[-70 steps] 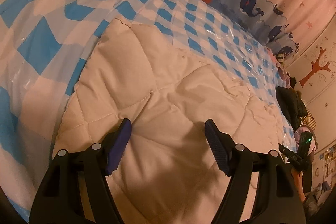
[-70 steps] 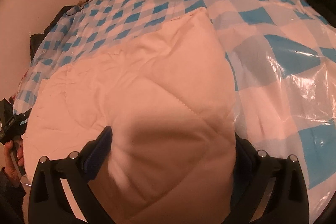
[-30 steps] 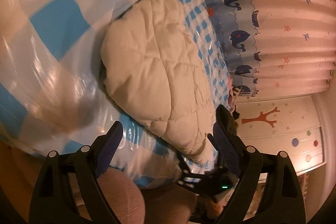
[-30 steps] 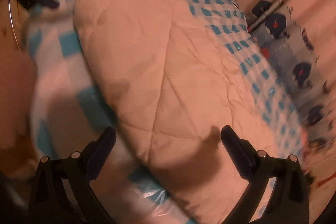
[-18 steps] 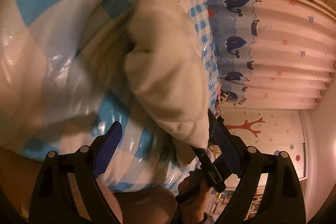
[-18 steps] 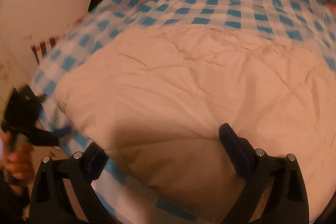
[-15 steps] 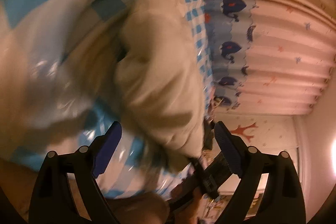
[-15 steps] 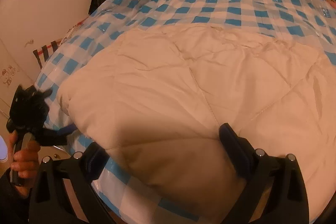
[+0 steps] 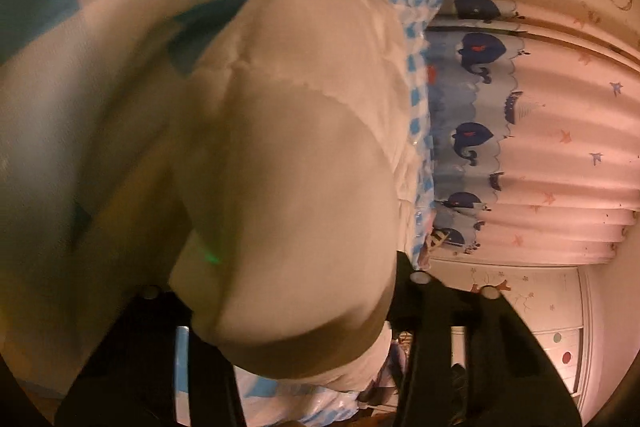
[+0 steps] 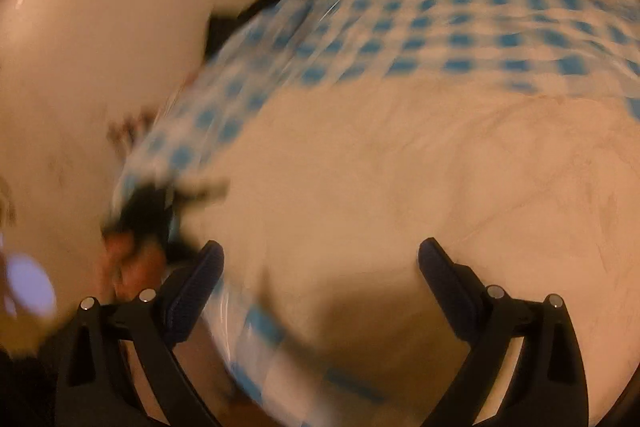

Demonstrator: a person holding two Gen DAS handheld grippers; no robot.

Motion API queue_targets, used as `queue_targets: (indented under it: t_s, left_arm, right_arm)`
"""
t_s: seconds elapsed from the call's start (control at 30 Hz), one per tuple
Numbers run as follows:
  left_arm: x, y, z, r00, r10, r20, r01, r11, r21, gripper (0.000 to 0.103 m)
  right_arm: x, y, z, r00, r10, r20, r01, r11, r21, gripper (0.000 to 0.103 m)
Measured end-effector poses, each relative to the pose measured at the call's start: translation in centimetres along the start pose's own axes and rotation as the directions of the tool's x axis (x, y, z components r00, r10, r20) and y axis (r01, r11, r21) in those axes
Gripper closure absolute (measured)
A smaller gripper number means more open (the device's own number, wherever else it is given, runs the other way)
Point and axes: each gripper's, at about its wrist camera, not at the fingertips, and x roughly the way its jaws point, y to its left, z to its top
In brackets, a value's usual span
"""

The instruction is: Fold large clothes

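The bed (image 10: 500, 27) fills most of both views. It carries a blue-and-white checked cover under a glossy clear plastic sheet.

The cream quilted garment (image 10: 400, 187) lies on the near part of the bed, spread wide across the cover. In the left wrist view its corner bulges toward the camera as a thick padded fold (image 9: 288, 195), with a stitched seam running across the upper part.

The curtain (image 9: 560, 155) hangs at the far right of the left wrist view. It is pink with small stars and has a blue band printed with dark whales. A white wall (image 10: 80, 67) stands at the left of the right wrist view, which is blurred throughout.

The left gripper (image 9: 280, 311) has its jaws just drawn in around the corner fold of the garment. The padding sits between the jaws and hides both fingertips; the black finger bases press against each side of the fold. In the right wrist view it appears as a dark blurred shape at the left edge of the garment, above the person's hand (image 10: 128, 267).

The right gripper (image 10: 320, 267) stands wide open above the near edge of the garment. Nothing is between its blue pads (image 10: 192, 291).
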Motion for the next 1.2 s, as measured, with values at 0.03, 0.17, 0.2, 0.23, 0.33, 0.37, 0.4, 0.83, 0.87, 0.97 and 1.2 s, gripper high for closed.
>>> queue_targets:
  t_s: [0.03,0.17,0.2,0.23,0.33,0.37,0.4,0.83,0.87,0.97,1.2]
  left_arm:
    - [-0.1,0.0,-0.2,1.0,0.004,0.009,-0.004,1.0,0.012,0.067]
    - [-1.1,-1.5,-0.9,0.998,0.029,0.049,-0.034,0.994,0.107,0.071]
    - [-1.4,-1.9,-1.0,0.998,0.018,0.055,-0.026,0.991,0.13,0.072]
    - [-1.7,-2.4,-1.2,0.998,0.005,0.059,-0.014,0.987,0.158,0.073]
    - [-3.1,-4.5,-2.2,0.997,-0.006,0.071,-0.014,0.963,0.268,0.075]
    - [-3.8,-5.0,-2.6,0.997,-0.011,0.075,-0.012,0.955,0.297,0.075]
    - [-4.2,-5.3,-2.7,0.997,-0.012,0.077,-0.012,0.95,0.313,0.075]
    - [-4.7,0.3,-0.3,0.999,-0.023,0.034,0.019,0.993,0.118,0.048]
    - [-4.6,0.4,-0.2,0.999,-0.026,0.046,0.021,0.995,0.1,0.045]
    - [-4.1,0.0,-0.4,0.997,-0.02,0.079,0.013,0.996,0.091,0.033]
    - [-3.1,-1.4,-0.3,0.991,0.007,0.13,-0.023,0.992,0.12,0.042]
  right_arm:
    - [-0.3,-0.5,0.5,1.0,-0.025,0.017,0.025,1.0,0.016,0.008]
    - [1.6,-4.5,2.3,0.975,-0.221,-0.03,0.223,0.972,0.075,0.008]
    - [3.3,-5.8,1.7,0.962,-0.249,-0.108,0.258,0.963,0.082,0.008]
    - [4.5,-6.5,1.1,0.956,-0.248,-0.154,0.262,0.962,0.076,0.008]
    - [5.5,-5.1,0.1,0.929,-0.31,-0.2,0.309,0.95,-0.037,0.008]
    - [4.9,-4.8,0.3,0.936,-0.285,-0.204,0.286,0.958,-0.028,0.008]
    - [3.6,-4.9,0.6,0.96,-0.216,-0.18,0.223,0.975,0.019,0.008]
    - [-6.4,-12.6,0.1,0.993,0.049,0.111,-0.089,0.919,0.384,0.008]
    - [-6.2,-11.5,1.5,0.987,0.066,0.148,-0.117,0.923,0.366,0.008]
    - [-3.4,-7.1,5.4,0.993,-0.009,0.118,-0.023,0.963,0.268,0.008]
    - [10.7,-2.2,8.5,0.933,-0.353,-0.078,0.352,0.936,-0.015,0.007]
